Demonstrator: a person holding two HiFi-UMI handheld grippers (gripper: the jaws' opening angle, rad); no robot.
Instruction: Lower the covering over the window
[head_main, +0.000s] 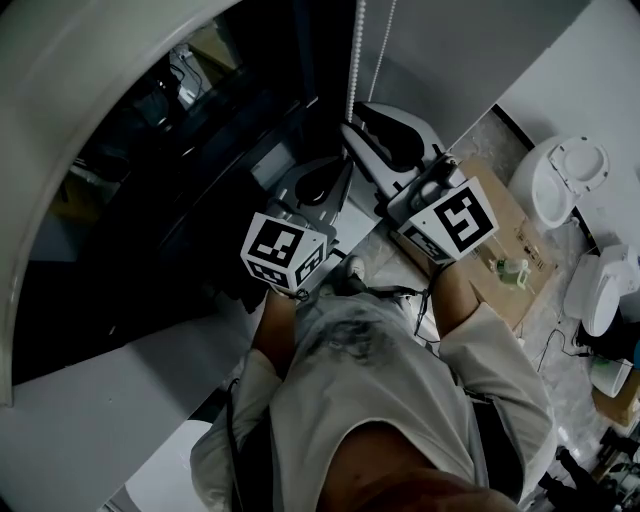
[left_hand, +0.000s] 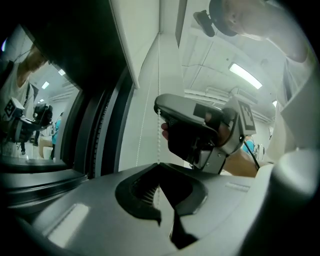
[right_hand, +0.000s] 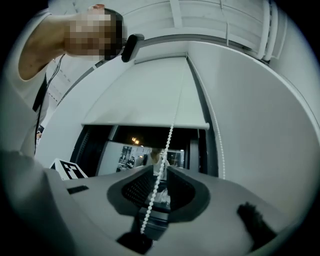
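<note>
Right gripper (right_hand: 159, 172) parted around chain (right_hand: 170, 134); left gripper (left_hand: 159, 175) perhaps pinching it

- The blind (right_hand: 145, 97), a white roller sheet, was seen partly drawn down, its bottom bar lying level across the window (right_hand: 137, 147).
- The window's dark glass was left uncovered below that bar.
- The bead chain (right_hand: 169, 140), white, was hung in two strands near the blind's right edge.

Dark window glass (head_main: 150, 170) in a black frame, faint room reflections. White wall (head_main: 470, 50) to its right. Pale mottled floor (head_main: 562, 335). Flat cardboard (head_main: 505, 215) on it, white toilet-shaped fixtures (head_main: 565, 175) beside. Ceiling strip light (left_hand: 245, 75) lit.
</note>
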